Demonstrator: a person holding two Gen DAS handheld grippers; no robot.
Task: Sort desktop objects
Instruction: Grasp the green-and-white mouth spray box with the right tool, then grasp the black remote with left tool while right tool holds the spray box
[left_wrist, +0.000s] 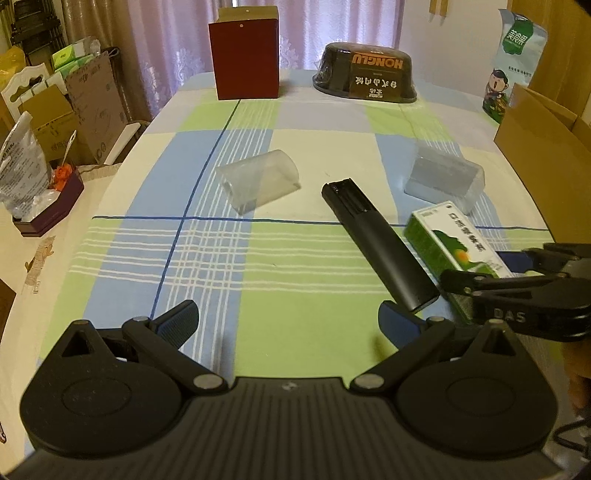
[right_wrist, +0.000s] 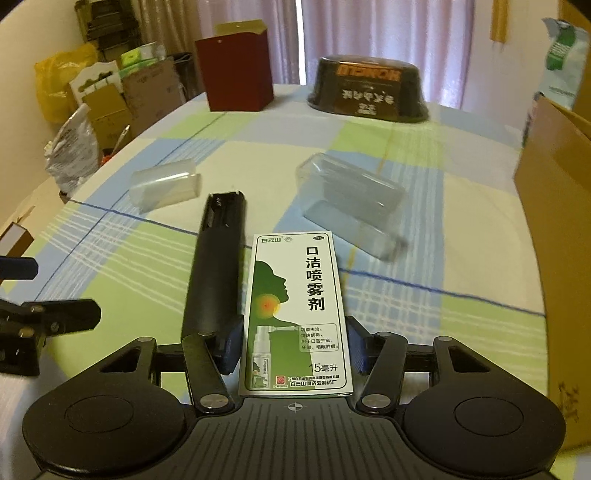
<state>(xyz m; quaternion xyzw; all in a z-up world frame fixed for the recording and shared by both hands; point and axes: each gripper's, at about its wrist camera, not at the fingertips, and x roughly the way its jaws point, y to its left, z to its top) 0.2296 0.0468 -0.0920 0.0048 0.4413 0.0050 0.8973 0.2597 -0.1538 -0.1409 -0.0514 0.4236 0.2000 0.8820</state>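
Spray box (right_wrist: 295, 314) between right gripper's (right_wrist: 293, 347) pads (table edge near).

— What's the surface (left_wrist: 258, 280) carrying?
— A green, blue and cream checked cloth. At the far edge a dark red box (left_wrist: 244, 55) and an upturned black bowl (left_wrist: 364, 74).
— Nearer?
— Two clear plastic cases (left_wrist: 258, 179) (left_wrist: 443, 177), well apart, then a black remote (left_wrist: 376, 243) just beside a green-and-white spray box (left_wrist: 450, 247).

Home room: checked tablecloth (left_wrist: 258, 258); lilac curtains (left_wrist: 166, 44); cardboard boxes (left_wrist: 88, 99) stacked alongside (cluttered storage corner).
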